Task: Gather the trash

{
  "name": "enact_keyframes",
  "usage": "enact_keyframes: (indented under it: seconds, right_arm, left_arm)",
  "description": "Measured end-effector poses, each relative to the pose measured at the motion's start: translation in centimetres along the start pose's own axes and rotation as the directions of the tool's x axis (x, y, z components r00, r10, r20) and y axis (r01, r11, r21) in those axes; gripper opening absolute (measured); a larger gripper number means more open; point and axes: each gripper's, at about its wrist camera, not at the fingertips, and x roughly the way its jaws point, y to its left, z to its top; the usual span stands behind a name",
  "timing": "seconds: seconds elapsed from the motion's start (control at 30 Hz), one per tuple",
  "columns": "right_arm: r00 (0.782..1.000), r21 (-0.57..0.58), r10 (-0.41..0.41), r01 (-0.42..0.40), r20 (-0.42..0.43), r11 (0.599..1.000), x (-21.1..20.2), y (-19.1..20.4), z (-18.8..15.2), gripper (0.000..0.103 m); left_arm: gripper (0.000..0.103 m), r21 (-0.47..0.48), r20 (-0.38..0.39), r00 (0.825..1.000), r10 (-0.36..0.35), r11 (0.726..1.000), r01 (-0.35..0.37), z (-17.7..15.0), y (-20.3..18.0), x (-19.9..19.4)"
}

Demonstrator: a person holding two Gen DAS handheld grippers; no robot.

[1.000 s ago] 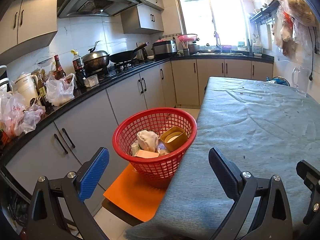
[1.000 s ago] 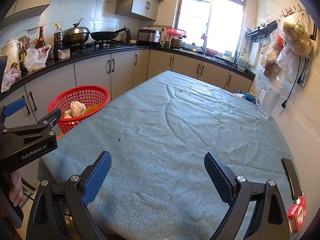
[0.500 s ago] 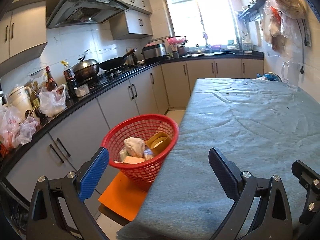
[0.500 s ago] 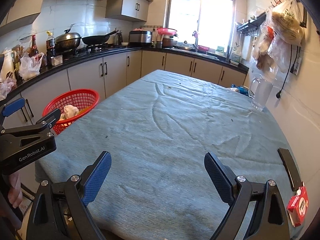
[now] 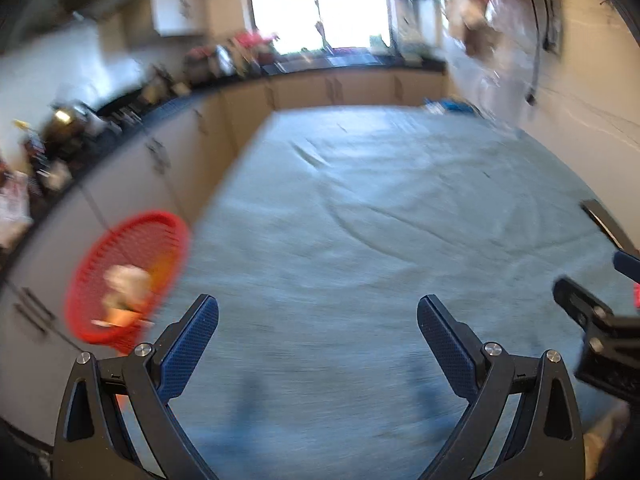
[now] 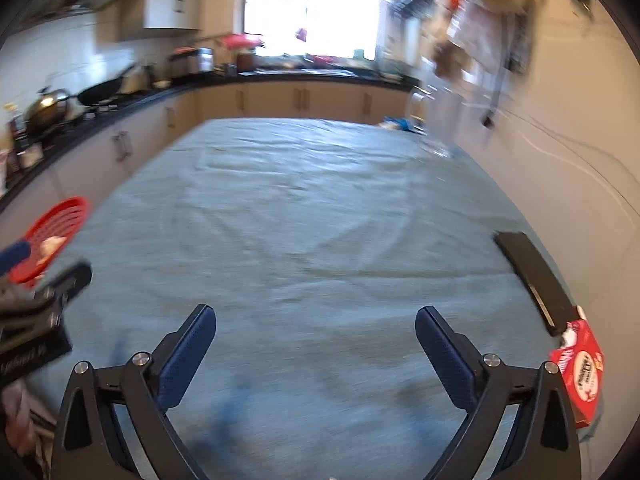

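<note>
Since 0.5 s ago I have swung both claws rightward, so the red basket of trash slid toward my left (everything blurs). My left gripper and right gripper gape wide, holding nothing, over the grey tablecloth. A red carton, lettering unreadable, sits at the cloth's right edge beside a black bar.

Home kitchen | wok on stove | base cabinets | window over counter

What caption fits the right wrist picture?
Open right hand-held gripper above the blue tablecloth, red packet nearby.
</note>
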Motion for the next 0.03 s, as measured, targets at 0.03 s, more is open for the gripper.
enact_keyframes:
  seconds: [0.03]
  right_arm:
    - [1.0,0.005,-0.021,0.021,-0.02,1.0,0.98,-0.72,0.37,0.102]
  left_arm:
    - [0.099,0.01,-0.039,0.998,-0.039,0.999,0.04,0.31,-1.06,1.21]
